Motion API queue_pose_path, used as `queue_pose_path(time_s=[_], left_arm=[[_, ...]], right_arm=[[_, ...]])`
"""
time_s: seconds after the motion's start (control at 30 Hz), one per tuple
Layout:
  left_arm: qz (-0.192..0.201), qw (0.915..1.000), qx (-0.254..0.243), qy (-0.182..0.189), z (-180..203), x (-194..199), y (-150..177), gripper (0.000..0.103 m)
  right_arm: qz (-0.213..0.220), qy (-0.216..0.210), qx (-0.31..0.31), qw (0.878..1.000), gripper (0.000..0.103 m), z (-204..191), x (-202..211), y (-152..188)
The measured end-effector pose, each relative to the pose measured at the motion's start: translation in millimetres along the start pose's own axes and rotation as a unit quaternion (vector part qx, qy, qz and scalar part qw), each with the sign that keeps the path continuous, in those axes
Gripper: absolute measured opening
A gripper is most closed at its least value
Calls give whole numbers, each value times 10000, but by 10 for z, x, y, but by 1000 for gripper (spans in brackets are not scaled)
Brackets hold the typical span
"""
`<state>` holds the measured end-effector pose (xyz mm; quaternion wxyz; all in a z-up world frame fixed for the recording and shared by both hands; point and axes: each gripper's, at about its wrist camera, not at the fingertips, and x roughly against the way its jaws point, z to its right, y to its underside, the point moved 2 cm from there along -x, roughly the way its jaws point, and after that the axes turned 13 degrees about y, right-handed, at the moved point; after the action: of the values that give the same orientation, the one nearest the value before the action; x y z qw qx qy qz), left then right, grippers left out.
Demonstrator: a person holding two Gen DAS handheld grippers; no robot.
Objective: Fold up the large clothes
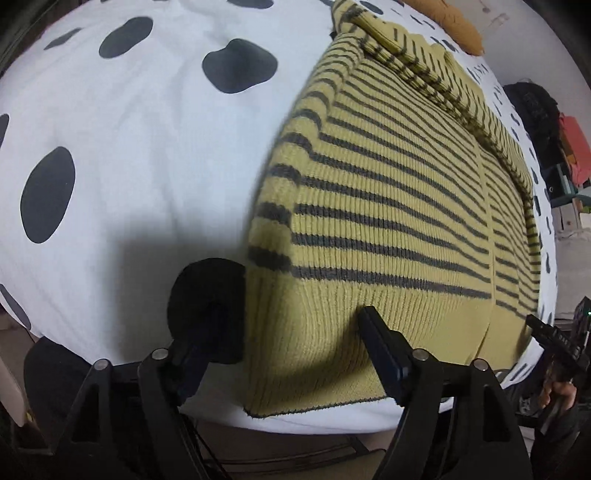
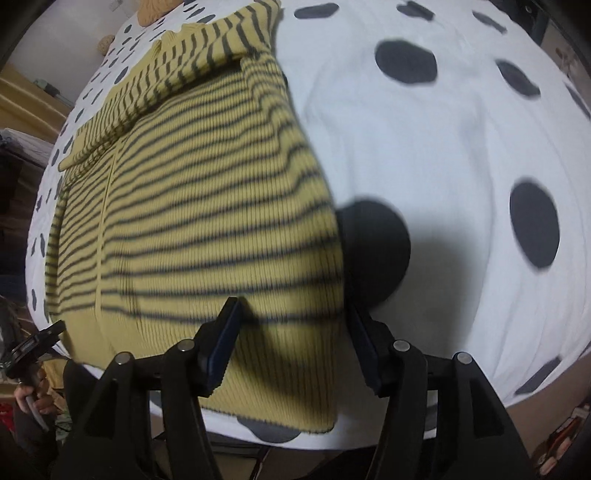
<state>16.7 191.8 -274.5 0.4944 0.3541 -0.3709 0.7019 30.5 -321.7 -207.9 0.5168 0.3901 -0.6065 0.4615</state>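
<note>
A yellow knit sweater with dark stripes lies flat on a white bed cover with black spots, its sleeves folded across the far end. My left gripper is open, its jaws astride the sweater's near left hem corner. My right gripper is open, its jaws astride the sweater at its near right hem corner. Neither holds cloth. The right gripper also shows in the left wrist view, and the left gripper in the right wrist view.
The bed cover spreads wide on both sides of the sweater. An orange cushion lies at the far end of the bed. Clutter and boxes stand beside the bed. The bed's near edge runs just under the grippers.
</note>
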Motion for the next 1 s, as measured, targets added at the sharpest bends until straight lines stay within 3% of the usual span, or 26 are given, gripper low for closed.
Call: queue_pose_path(time_s=[0.07, 0.1, 0.17, 0.23, 0.3, 0.37, 0.43, 0.57, 0.67, 0.77, 0.83, 0.9, 0.93, 0.97, 1.0], left_arm=[[81, 9999, -55, -107, 51, -28, 56, 79], [128, 9998, -78, -144, 85, -34, 50, 73], [141, 9998, -99, -141, 198, -74, 51, 33], [126, 9996, -62, -232, 262, -85, 34, 11], [149, 9993, -75, -342, 301, -4, 46, 10], [137, 9982, -9, -582, 230, 70, -16, 7], [144, 9978, 262, -599, 92, 32, -33, 7], [194, 9977, 190, -614, 109, 57, -38, 8], [279, 9972, 274, -637, 48, 90, -9, 11], [311, 9980, 390, -390, -43, 123, -22, 13], [344, 9986, 389, -134, -62, 198, 13, 20], [269, 9987, 398, 167, -110, 257, 56, 43], [269, 9982, 466, 254, -143, 301, 82, 54], [290, 9980, 444, 344, -169, 341, 113, 55], [279, 9981, 414, 358, -168, 331, 119, 56]], right_arm=[[68, -100, -69, 9999, 57, -15, -40, 124], [63, -119, -48, 9999, 53, -16, -49, 120], [112, -193, -47, 9997, 28, -90, -43, 165], [34, -500, -309, 9983, 15, -79, 16, 161], [-36, -624, -517, 9967, 13, -68, 42, 210], [-36, -348, -598, 9976, 10, -14, 62, 267], [-1, 452, -478, 9978, 9, 31, 19, 301], [35, 700, -521, 9962, 9, 49, -2, 329], [240, 1400, -144, 9898, 9, -9, 92, 386], [106, 941, -532, 9941, 9, 141, -39, 427], [305, 88, -613, 9976, 11, 169, 32, 463], [353, -399, -574, 9969, 29, 201, 71, 523], [294, -500, -556, 9968, 56, 212, 56, 553], [216, -577, -549, 9966, 69, 232, 16, 588], [234, -655, -540, 9961, 69, 246, -21, 606]])
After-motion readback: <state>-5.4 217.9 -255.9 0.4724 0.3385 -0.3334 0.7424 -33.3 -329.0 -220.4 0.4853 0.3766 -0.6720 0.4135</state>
